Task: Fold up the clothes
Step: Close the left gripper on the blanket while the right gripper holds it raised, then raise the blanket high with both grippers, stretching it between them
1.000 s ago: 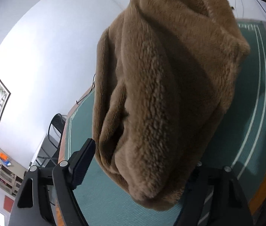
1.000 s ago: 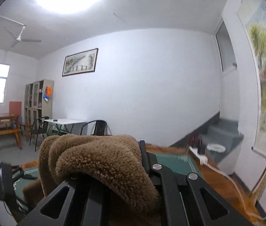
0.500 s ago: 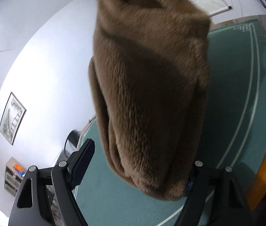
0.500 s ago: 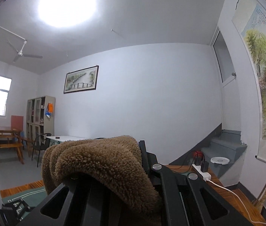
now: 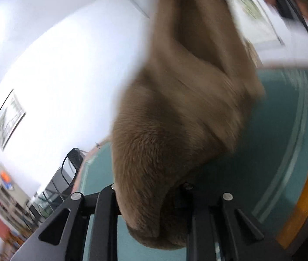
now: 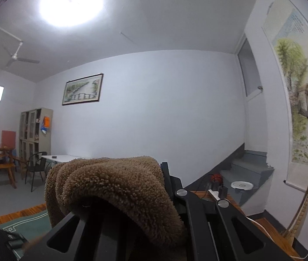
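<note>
The brown fleece hangs in the air, stretched between both grippers: the left gripper clamps its low end, the right gripper its bunched top (view blurred), above the green mat. Keep both grips firm, lowering it evenly

I am holding the left gripper tilted down toward the surface below it, its two black fingers closing in on the brown fleece garment, which is bunching between them and hanging over their tips. I am keeping the right gripper raised and pointing out level, its fingers clamping a thick fold of the same fleece draped over them.
</note>
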`<state>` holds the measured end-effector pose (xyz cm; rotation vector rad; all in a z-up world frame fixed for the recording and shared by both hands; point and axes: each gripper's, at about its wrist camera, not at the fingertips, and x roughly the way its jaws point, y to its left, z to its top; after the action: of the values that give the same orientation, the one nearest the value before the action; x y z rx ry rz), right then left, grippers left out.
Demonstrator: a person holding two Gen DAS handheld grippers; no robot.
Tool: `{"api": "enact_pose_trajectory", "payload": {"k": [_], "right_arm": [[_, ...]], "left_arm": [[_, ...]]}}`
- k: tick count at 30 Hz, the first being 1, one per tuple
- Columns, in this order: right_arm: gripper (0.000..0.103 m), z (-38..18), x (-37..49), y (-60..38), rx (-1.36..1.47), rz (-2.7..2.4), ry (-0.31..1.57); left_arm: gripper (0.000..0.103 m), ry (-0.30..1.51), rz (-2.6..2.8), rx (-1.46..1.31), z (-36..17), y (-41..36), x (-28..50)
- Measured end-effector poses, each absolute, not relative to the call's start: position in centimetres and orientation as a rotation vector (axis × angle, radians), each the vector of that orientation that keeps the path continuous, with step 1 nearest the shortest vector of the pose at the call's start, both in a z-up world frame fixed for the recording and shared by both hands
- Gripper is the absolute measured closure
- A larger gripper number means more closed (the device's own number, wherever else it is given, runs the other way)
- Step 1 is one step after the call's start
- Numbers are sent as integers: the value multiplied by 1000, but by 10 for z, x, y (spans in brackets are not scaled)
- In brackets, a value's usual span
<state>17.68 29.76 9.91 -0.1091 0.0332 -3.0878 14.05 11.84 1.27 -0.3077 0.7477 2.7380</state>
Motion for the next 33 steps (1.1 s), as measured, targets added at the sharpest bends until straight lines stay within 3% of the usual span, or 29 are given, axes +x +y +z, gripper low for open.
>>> {"api": "enact_pose_trajectory", "payload": {"k": [6, 11, 15, 22, 28, 33], "right_arm": [[95, 121, 177, 326, -188, -3152, -75], [95, 180, 206, 321, -449, -3152, -56], [95, 232, 236, 313, -697, -3141, -24], [94, 305, 284, 264, -1074, -3101, 116], [94, 323, 292, 219, -1115, -3131, 377], [94, 313, 300, 203, -1213, -3162, 515]], "left_arm": [[81, 192, 2818, -162, 127, 68, 149], [82, -51, 2770, -3, 186, 41, 172], [82, -155, 2681, 89, 226, -36, 174], [79, -262, 2533, 59, 242, -43, 214], [79, -428, 2481, -32, 222, -65, 203], [79, -454, 2568, 101, 238, -83, 222]]}}
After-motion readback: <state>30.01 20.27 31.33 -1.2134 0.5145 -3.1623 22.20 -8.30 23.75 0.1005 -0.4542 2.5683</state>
